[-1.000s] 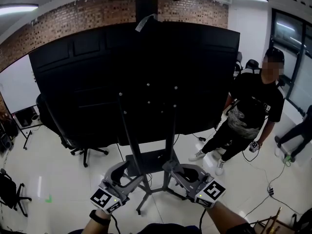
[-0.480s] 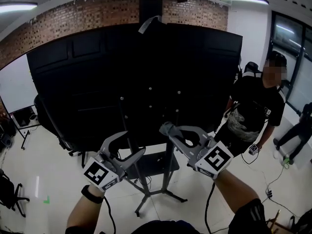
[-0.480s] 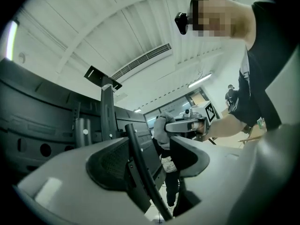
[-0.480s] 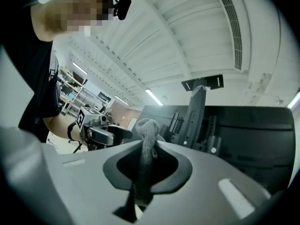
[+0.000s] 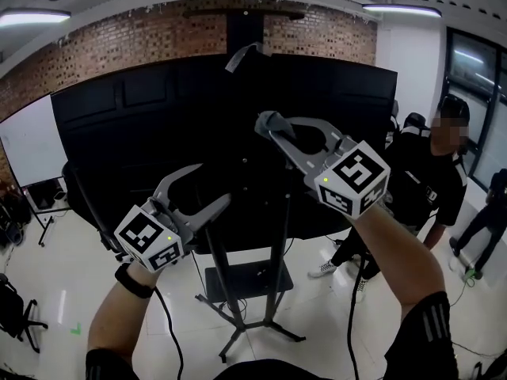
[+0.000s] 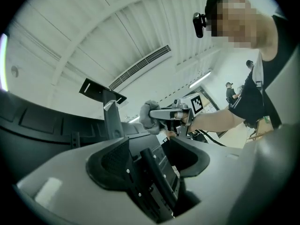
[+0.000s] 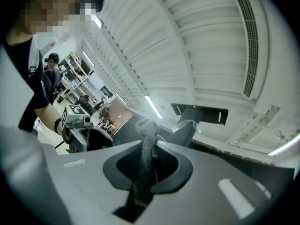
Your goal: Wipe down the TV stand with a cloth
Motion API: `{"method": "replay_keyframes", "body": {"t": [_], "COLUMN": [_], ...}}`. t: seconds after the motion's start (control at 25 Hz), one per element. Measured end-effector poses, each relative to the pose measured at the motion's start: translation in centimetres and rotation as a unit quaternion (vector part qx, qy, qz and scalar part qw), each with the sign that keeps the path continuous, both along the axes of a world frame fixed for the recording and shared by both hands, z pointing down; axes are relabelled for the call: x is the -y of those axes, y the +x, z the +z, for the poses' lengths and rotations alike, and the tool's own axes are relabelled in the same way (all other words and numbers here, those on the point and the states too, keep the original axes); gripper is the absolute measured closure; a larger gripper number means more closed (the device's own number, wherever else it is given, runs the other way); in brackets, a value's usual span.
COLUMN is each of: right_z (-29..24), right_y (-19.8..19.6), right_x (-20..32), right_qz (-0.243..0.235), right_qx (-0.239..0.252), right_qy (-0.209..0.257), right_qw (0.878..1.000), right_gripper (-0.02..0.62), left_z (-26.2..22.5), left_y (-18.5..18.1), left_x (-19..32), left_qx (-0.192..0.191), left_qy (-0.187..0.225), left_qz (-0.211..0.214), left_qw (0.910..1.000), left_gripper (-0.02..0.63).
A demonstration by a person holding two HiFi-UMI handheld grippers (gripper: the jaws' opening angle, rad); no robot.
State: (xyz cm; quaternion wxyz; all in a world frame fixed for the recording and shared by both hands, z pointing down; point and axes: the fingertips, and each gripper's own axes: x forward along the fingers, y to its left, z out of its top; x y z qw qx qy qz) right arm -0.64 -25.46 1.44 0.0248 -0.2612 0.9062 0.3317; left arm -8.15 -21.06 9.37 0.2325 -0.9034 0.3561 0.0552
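The TV stand [image 5: 278, 244] is a black two-post frame with a small shelf [image 5: 245, 280] low down, and it carries a big black TV back [image 5: 158, 133]. My right gripper [image 5: 269, 127] is raised in front of the TV back, shut on a grey cloth [image 5: 264, 121]. In the right gripper view the cloth [image 7: 146, 144] runs as a strip between the jaws of that gripper [image 7: 147, 162]. My left gripper [image 5: 214, 183] is lower and to the left, open and holding nothing. The left gripper view shows its jaws [image 6: 154, 158] apart, with the cloth [image 6: 148, 118] beyond them.
A person in black [image 5: 440, 172] stands to the right of the TV, and another person [image 5: 493, 204] is at the far right edge. A black office chair [image 5: 79, 188] and a whiteboard [image 5: 28, 145] are at the left. The stand's top bracket [image 7: 199, 111] is overhead.
Both grippers have risen from low by the stand's base to the height of the TV back. The right one, still holding the cloth, has gone higher.
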Motion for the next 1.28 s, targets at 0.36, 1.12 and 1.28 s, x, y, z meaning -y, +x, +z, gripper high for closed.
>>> {"method": "replay_keyframes", "body": {"t": [0.36,1.12,1.28], "right_z": [-12.0,-14.7,-11.9], "right_y": [-2.3,-6.9,-7.2], "right_x": [3.8,9.5,9.8], "right_qz": [0.046,0.136,0.143], "right_qx": [-0.008,-0.121,-0.158], "right_qy": [0.092,0.151,0.168], "right_qw": [0.995,0.972,0.962], "right_gripper": [0.565,0.568,0.571], "left_z": [-6.5,-8.8,-7.2], "left_y": [0.0,1.4,0.9], "left_x": [2.6,4.7,5.2], "left_qx": [0.020,0.015,0.011], "left_qy": [0.030,0.025,0.015], "left_qz": [-0.032,-0.041,-0.045], "left_qw": [0.9988,0.9987,0.9988], "left_gripper": [0.310,0.310,0.310]}}
